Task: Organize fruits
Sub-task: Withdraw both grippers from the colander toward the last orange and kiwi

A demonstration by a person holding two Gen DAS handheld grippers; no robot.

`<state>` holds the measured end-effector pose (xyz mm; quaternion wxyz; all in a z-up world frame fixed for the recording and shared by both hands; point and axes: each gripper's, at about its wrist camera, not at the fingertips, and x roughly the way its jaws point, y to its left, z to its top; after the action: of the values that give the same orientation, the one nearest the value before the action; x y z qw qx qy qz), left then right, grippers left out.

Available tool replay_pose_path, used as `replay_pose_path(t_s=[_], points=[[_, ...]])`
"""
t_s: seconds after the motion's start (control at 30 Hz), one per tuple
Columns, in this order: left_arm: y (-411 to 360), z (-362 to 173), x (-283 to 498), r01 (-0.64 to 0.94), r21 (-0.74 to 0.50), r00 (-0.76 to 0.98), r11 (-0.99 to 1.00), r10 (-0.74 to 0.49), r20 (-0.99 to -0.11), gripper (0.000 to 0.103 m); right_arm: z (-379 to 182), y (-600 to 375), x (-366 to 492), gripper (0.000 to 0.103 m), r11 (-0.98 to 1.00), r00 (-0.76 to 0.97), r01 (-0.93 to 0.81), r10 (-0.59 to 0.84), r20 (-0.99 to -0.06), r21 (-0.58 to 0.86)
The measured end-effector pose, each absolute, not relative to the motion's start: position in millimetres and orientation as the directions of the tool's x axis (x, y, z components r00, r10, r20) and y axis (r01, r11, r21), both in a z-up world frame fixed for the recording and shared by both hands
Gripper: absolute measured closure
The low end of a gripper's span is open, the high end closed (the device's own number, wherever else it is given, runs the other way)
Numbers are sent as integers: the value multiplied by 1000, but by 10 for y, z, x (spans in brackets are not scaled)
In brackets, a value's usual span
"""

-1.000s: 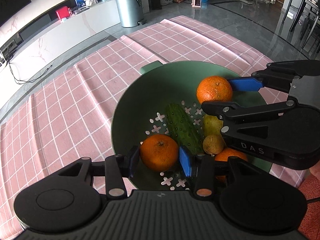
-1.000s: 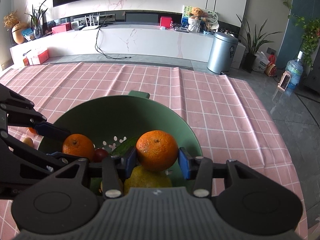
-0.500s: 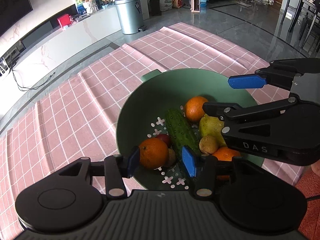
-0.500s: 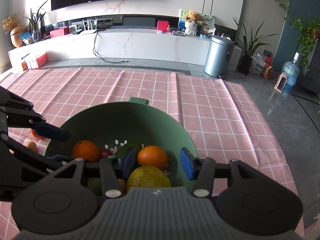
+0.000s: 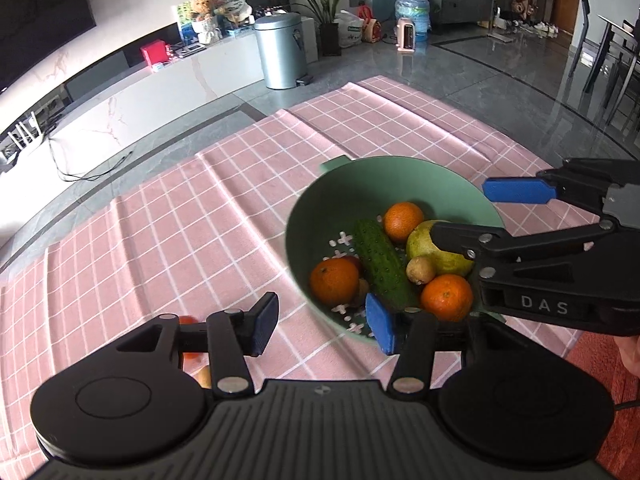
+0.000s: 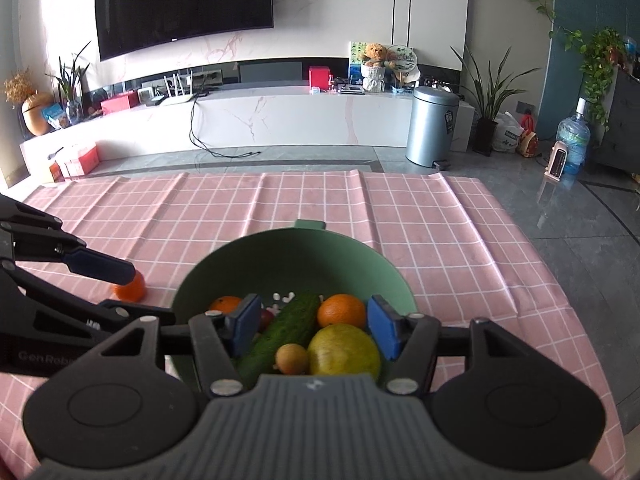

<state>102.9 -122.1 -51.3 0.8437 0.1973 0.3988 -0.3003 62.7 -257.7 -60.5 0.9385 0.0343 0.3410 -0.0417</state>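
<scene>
A green colander bowl (image 5: 400,176) sits on the pink checked cloth; it also shows in the right wrist view (image 6: 292,256). It holds three oranges (image 5: 334,282), a cucumber (image 5: 380,262), a yellow-green pear (image 5: 436,240), a small brown fruit (image 5: 420,270) and a dark red fruit. My left gripper (image 5: 322,322) is open and empty, raised over the bowl's near-left rim. My right gripper (image 6: 312,326) is open and empty above the bowl; in the left wrist view its fingers (image 5: 516,191) reach in from the right.
An orange (image 6: 130,288) lies on the cloth left of the bowl, under the left gripper's finger. Another small fruit (image 5: 204,376) peeks out beneath the left gripper. The table ends at the far and right edges; a bin (image 6: 432,126) stands on the floor beyond.
Both grippers let go of their oranges, which now lie in the bowl. Both opened wide and drew up and back; the left one shifted left.
</scene>
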Motion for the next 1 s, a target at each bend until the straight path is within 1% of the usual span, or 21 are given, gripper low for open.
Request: replay_pose_path(t_s=[0.43, 0.63, 0.7, 0.77, 0.83, 0.87, 1.0], points=[[-648, -509, 988, 588, 87, 544, 804, -313, -778, 43, -623, -1956, 380, 46, 993, 782, 91, -27, -623, 72], [-356, -571, 1012, 560, 34, 525, 828, -323, -787, 43, -700, -1687, 344, 47, 996, 789, 63, -15, -614, 57], [-282, -599, 1025, 553, 15, 518, 833, -330, -790, 43, -735, -1596, 349, 53, 998, 790, 42, 1, -614, 56], [-219, -629, 1036, 544, 12, 517, 839, -323, -793, 43, -773, -1504, 374, 55, 999, 785, 17, 18, -619, 50], [-163, -663, 1057, 536, 11, 516, 844, -318, -795, 43, -804, -1427, 401, 59, 999, 781, -7, 37, -623, 51], [-139, -679, 1072, 533, 6, 514, 846, -318, -797, 43, -816, -1396, 422, 63, 999, 778, -19, 47, -626, 50], [-30, -760, 1140, 519, -18, 501, 855, -321, -803, 43, -888, -1251, 499, 66, 997, 768, -68, 78, -635, 41]])
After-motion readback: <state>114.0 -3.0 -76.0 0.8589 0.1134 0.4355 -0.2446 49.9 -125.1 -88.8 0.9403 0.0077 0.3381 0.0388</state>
